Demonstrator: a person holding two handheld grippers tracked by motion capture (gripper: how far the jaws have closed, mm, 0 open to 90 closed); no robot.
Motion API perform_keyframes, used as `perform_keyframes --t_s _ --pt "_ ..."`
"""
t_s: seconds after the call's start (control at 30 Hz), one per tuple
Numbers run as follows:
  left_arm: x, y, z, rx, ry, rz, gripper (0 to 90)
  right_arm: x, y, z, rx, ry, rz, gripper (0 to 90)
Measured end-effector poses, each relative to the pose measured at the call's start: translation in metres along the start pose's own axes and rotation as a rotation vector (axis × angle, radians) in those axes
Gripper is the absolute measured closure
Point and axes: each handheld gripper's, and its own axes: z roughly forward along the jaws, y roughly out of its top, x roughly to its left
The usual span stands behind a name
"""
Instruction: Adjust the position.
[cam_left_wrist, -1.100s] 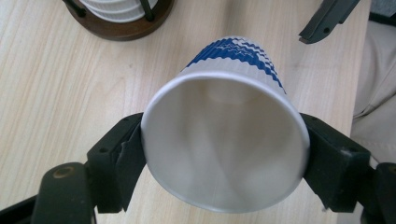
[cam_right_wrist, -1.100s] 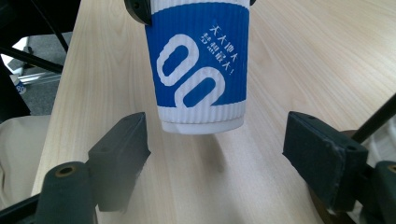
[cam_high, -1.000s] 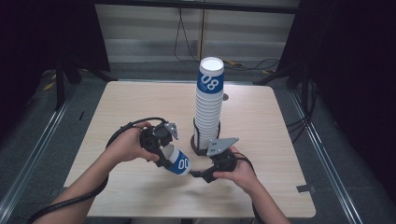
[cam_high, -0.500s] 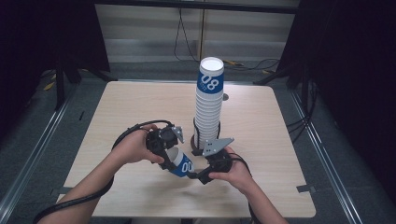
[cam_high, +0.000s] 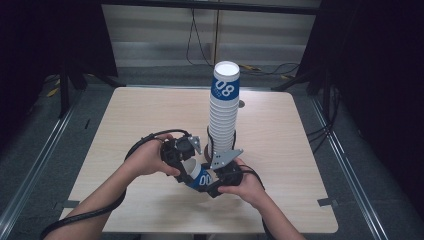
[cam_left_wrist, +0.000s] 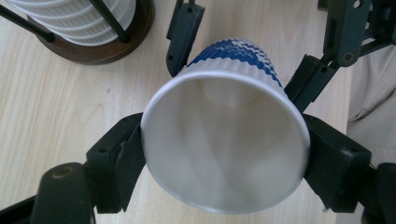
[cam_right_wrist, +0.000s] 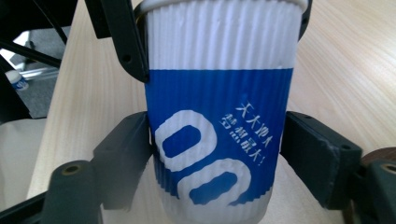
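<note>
Both grippers are grasping one blue-and-white paper cup (cam_high: 196, 176) lying tilted between them, just in front of the tall cup stack (cam_high: 223, 112). The left gripper (cam_left_wrist: 224, 154) is clenching its rim. The right gripper (cam_right_wrist: 217, 161), jaws just closing, is pressing its blue band.

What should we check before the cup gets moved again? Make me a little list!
1. Left gripper holds the cup near its rim: ok, both jaws press its sides.
2. Right gripper holds the blue part: ok, its jaws have just been closing and now sit on the cup.
3. Cup not squashed: ok, the rim looks round.
4. Stack of cups upright in its holder: ok.
5. Cup lifted off the table: cannot tell.
</note>
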Motion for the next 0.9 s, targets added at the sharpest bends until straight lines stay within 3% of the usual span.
perform_keyframes --t_s 0.3,0.5,0.9 --pt "0.001 -0.002 0.002 -0.031 -0.011 -0.017 20.1 0.0 -0.002 0.0 0.006 -0.007 -0.016 27.7" --pt "0.003 -0.003 0.0 -0.056 0.003 0.002 18.8 -0.001 -0.005 0.0 -0.009 -0.012 -0.009 27.7" --pt "0.004 -0.009 -0.008 -0.072 0.021 -0.025 17.2 -0.004 -0.013 0.001 0.009 -0.02 0.0 27.5"
